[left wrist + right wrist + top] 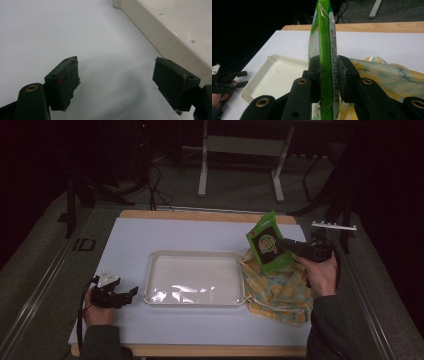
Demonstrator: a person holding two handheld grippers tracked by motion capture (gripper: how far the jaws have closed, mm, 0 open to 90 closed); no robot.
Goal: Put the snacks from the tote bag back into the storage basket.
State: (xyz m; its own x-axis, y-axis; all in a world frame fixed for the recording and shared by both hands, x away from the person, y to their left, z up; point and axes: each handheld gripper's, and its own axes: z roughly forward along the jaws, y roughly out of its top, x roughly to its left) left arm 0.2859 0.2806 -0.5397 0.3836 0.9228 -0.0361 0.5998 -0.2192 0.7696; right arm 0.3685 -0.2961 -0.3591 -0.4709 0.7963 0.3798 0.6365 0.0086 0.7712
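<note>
A green snack packet (267, 243) hangs in the air above the table's right side, pinched edge-on by my right gripper (286, 245). In the right gripper view the packet (326, 50) stands upright between the two black jaws, and my right gripper (328, 68) is shut on it. A cream tray (194, 258) lies in the middle of the white table, and its rim (249, 86) is seen left of the packet. My left gripper (131, 292) rests low at the front left, open, with bare table between its fingers (65, 80). The tray's wall (160, 37) runs to its right.
A yellow patterned cloth bag (280, 287) lies crumpled right of the tray, under the lifted packet. The white mat (135, 237) covers a wooden table with its far edge (200, 215) showing. Dark floor, cables and a metal stand's legs (202, 175) lie beyond.
</note>
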